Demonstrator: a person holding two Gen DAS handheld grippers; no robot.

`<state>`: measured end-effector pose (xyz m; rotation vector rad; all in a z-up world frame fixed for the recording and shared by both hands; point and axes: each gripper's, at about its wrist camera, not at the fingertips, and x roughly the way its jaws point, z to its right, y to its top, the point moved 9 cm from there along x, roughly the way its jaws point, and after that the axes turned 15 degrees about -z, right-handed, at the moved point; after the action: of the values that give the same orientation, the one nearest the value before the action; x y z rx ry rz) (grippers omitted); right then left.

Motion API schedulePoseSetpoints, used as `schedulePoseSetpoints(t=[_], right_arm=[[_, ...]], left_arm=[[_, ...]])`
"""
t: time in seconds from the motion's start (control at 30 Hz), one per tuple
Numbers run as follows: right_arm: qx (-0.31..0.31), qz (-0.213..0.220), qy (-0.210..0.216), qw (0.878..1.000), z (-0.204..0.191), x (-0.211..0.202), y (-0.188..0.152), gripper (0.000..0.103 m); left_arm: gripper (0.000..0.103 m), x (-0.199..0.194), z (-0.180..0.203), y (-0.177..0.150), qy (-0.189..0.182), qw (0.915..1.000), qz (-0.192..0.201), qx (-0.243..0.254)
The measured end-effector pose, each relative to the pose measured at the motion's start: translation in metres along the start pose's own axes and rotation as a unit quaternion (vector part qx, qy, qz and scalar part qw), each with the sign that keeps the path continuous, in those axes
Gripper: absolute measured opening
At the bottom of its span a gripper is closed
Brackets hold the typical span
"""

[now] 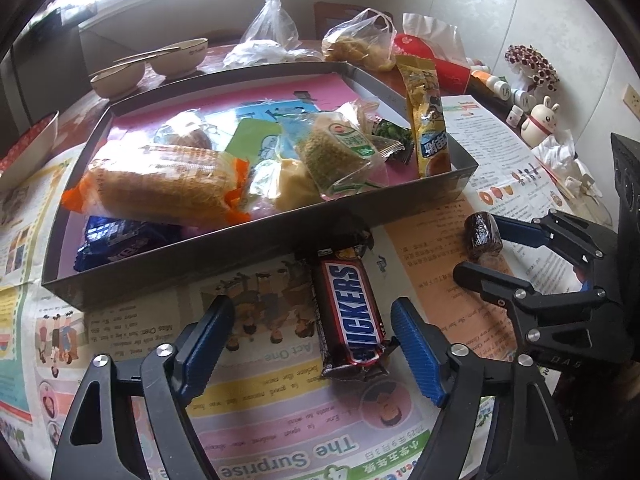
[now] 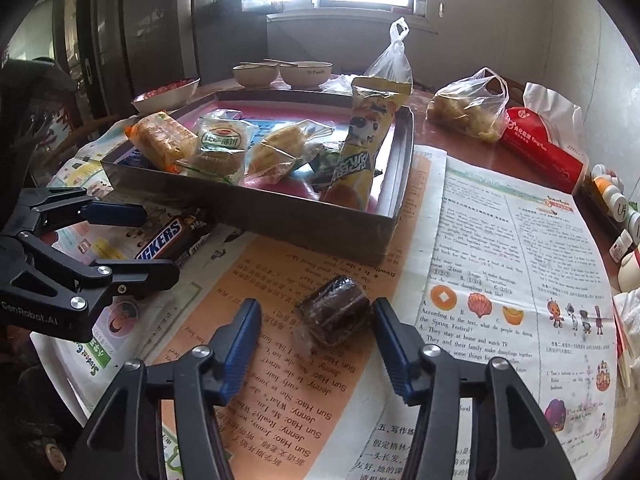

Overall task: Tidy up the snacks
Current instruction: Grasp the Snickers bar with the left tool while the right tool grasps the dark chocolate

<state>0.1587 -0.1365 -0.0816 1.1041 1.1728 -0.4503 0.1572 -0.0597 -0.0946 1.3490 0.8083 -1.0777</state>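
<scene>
A Snickers bar (image 1: 352,312) lies on the newspaper just in front of the grey tray (image 1: 200,272). My left gripper (image 1: 312,308) stands open around the bar, which lies nearer the right finger; neither pad presses on it. A small dark wrapped snack (image 2: 336,312) lies on the orange part of the paper. My right gripper (image 2: 316,308) straddles it, its right pad beside the wrapper and a clear gap on the left. The tray (image 2: 300,224) holds several packaged snacks, among them a long yellow packet (image 2: 360,152) leaning on its wall.
Newspaper (image 2: 500,240) covers the table. Behind the tray are two bowls (image 2: 280,74) and plastic bags (image 2: 468,112). A red tissue pack (image 2: 544,148) and small bottles (image 1: 500,88) line the right side. The other gripper (image 2: 160,244) sits close at the left.
</scene>
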Motion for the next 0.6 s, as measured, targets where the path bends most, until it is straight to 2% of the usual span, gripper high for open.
schedulePoseSetpoints(t=[0.23, 0.37, 0.6], right_arm=[[-0.008, 0.001, 0.004, 1.000, -0.009, -0.002, -0.002, 0.041], [-0.009, 0.002, 0.007, 1.000, -0.012, -0.003, -0.001, 0.040], [-0.013, 0.008, 0.010, 1.000, -0.019, 0.000, 0.002, 0.040]], left_arm=[[0.066, -0.005, -0.009, -0.004, -0.003, 1.0000, -0.001, -0.009], [0.058, -0.006, -0.013, -0.006, -0.005, 0.9999, -0.001, -0.015], [0.057, -0.005, -0.008, -0.005, -0.007, 1.0000, 0.001, -0.004]])
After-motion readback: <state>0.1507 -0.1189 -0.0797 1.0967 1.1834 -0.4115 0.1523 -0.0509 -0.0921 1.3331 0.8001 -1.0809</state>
